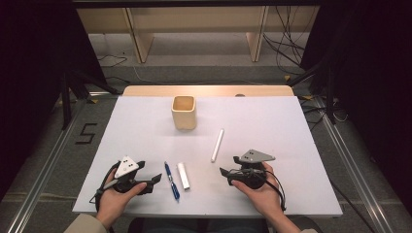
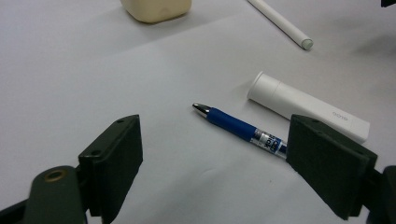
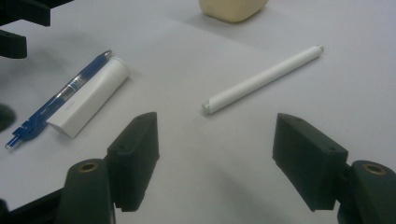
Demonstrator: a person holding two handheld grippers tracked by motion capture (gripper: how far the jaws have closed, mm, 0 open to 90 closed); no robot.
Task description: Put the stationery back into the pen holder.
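Nothing has been picked up yet — the work looks to be at its very start. On the white surface (image 1: 145,131) a cream cup (image 1: 184,112) stands upright toward the far edge, and from the high view it appears empty. Three things lie flat nearer the person: a blue pen (image 1: 171,181), a short white tube (image 1: 183,175) just beside it on its right, and a long white stick (image 1: 217,144) lying apart from them, between the cup and the right hand.

The left hand-held gripper (image 1: 154,179) rests low by the near edge with its jaws spread wide and nothing between them; in its own view the blue pen (image 2: 240,127) lies just ahead, its tip pointing away, with the white tube (image 2: 308,106) behind it. The right hand-held gripper (image 1: 224,172) is likewise wide and empty, and its view looks straight at the near end of the white stick (image 3: 264,77), with the blue pen (image 3: 60,97) and the white tube (image 3: 88,102) off to one side.

Judging by the layout, the likely job is to drop the writing things into the cup — so all three pieces are left to grasp, carry and stand inside it. The pen seems the left side's first target, the stick the right's.
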